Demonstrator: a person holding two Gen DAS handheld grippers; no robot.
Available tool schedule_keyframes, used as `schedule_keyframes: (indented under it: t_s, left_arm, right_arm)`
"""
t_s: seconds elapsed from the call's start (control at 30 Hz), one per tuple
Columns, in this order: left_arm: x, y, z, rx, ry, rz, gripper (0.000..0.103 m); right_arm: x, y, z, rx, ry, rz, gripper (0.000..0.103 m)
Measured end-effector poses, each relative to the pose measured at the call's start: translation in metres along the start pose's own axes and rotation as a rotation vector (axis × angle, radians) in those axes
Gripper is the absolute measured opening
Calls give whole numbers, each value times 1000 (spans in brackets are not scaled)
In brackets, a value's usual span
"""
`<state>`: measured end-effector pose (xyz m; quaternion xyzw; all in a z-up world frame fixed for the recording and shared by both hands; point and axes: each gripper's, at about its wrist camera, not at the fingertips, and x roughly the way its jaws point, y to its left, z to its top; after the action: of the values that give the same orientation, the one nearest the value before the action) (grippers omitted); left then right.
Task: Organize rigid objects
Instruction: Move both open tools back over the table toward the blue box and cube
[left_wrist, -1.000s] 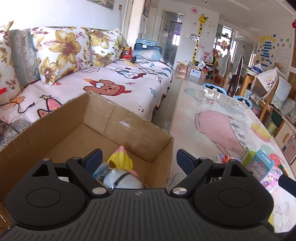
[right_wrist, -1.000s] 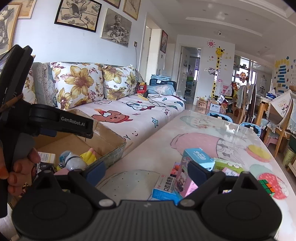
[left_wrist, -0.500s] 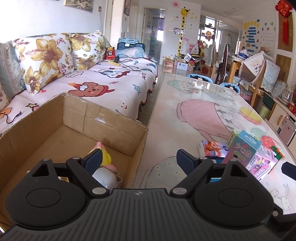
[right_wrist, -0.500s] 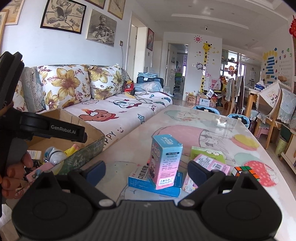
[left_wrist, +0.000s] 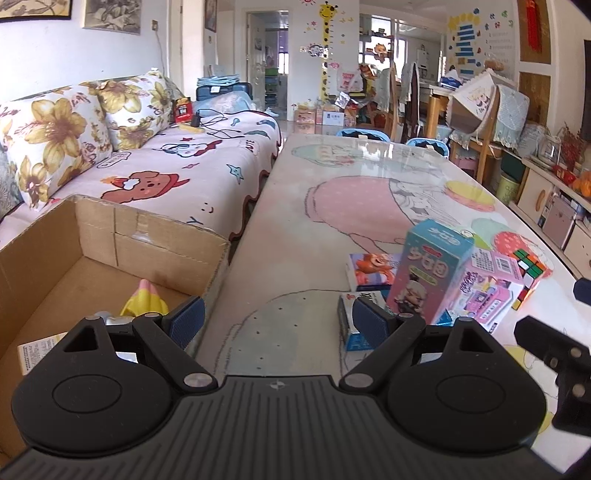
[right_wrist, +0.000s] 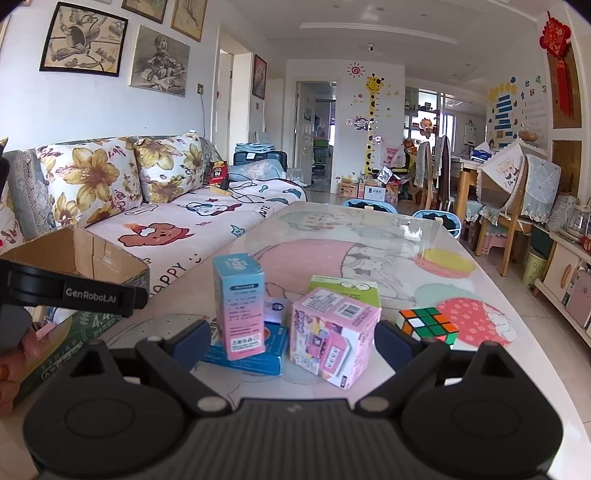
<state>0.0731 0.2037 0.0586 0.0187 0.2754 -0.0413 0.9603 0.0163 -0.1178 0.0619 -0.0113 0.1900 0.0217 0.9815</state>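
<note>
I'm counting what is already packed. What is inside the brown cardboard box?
In the brown cardboard box, a yellow and pink toy and a white printed leaflet show on the floor. The left hand-held gripper covers the near part, so anything there is hidden.

The left gripper (left_wrist: 275, 321) points forward and somewhat downward, its jaws spread wide with nothing between the blue pads (left_wrist: 186, 319) — the two black finger arms angle outward from the ribbed body. The right gripper (right_wrist: 293, 341) is held at a shallower downward tilt, jaws likewise wide apart, its pads clear of contact on both sides. In the right wrist view, the left unit's black frame reaches in from the left edge, and part of the person's hand (right_wrist: 16, 354) shows wrapped around its handle — fingers curled. In the left wrist view, a black piece of the right unit shows at the right edge.
</note>
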Motion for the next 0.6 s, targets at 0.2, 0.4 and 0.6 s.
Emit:
schedule_keyframes:
  t_s: [0.2, 0.4, 0.6]
  left_arm:
    - [0, -2, -1, 38, 3, -21, 103]
    - [0, -5, -2, 77, -12, -56, 103]
    - [2, -11, -4, 133, -42, -91, 103]
  right_arm:
    - [2, -19, -5, 20, 14, -33, 95]
    - [7, -42, -12, 43, 38, -73, 95]
    - [20, -67, -19, 82, 77, -119, 95]
